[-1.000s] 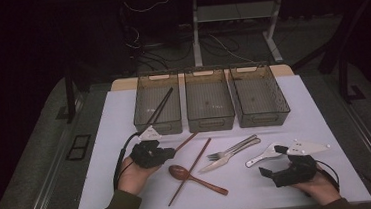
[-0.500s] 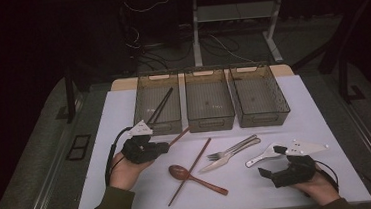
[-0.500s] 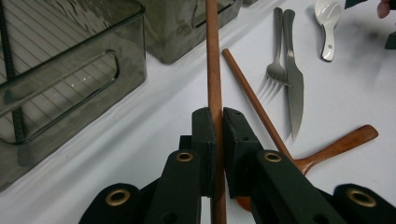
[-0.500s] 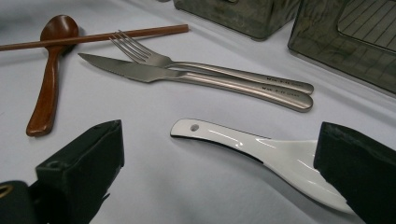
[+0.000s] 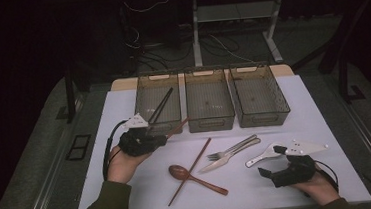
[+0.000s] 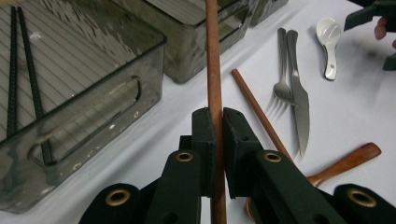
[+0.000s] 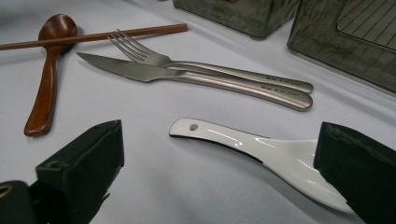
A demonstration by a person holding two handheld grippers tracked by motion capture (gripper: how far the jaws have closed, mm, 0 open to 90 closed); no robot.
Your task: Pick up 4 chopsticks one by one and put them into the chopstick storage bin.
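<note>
Three smoky translucent plastic bins in a row. Left one holds two black ribbed chopsticks. Two brown wooden chopsticks: one clamped in the left gripper, raised just beside the left bin; the other lies on the white table, across one brown wooden spoon. One steel fork, one steel knife, handle engraving unreadable. One white ceramic spoon between the right gripper's open jaws.

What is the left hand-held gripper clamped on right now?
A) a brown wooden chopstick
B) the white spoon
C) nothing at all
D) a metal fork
A: in the left gripper view the jaws of the left hand-held gripper are pressed shut on a brown chopstick, while the fork and white spoon lie on the table.
</note>
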